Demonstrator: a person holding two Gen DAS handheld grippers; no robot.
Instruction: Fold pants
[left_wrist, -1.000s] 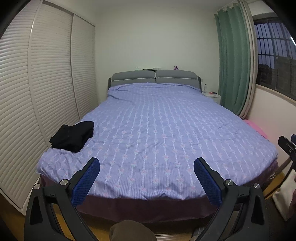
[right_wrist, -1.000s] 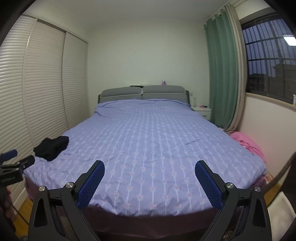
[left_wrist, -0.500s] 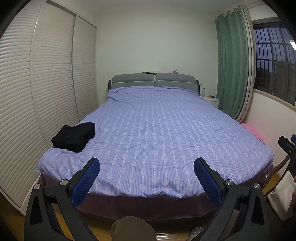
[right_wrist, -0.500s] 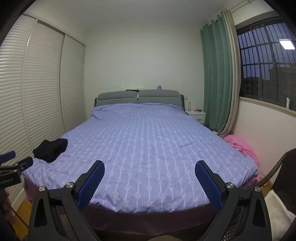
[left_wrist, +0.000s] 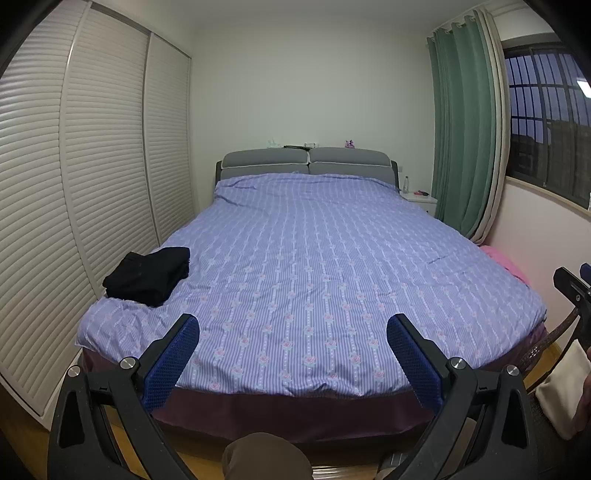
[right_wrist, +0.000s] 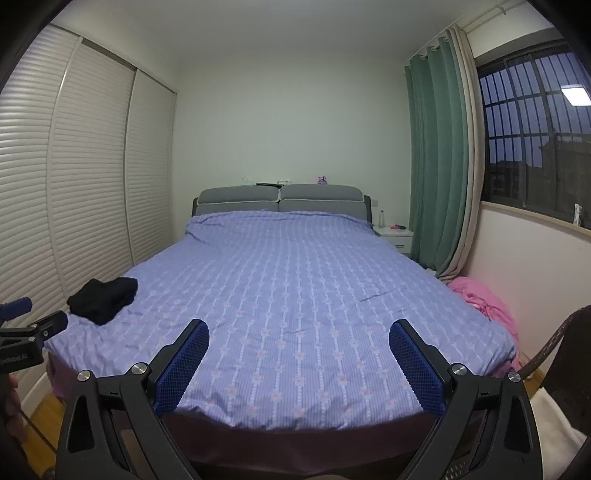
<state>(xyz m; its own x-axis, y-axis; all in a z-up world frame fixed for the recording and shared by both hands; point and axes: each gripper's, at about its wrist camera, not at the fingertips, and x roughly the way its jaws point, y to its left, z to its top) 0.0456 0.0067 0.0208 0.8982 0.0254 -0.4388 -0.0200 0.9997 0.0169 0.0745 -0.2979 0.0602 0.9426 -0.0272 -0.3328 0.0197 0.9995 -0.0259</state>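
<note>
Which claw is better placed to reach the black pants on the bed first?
Probably the left claw. The black pants lie at the bed's near-left corner, closer in the left wrist view than in the right. Both claws hang open short of the bed; the right claw sits farther right.

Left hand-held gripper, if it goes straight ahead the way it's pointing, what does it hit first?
Probably the purple striped bedspread. The left hand-held gripper is open and aims at the bed's middle. The black pants lie off to the left, outside that line. Depth is hard to judge here.

Left gripper (left_wrist: 293, 326) and right gripper (right_wrist: 299, 332) — jaws spread wide, apparently level — grasp nothing.
</note>
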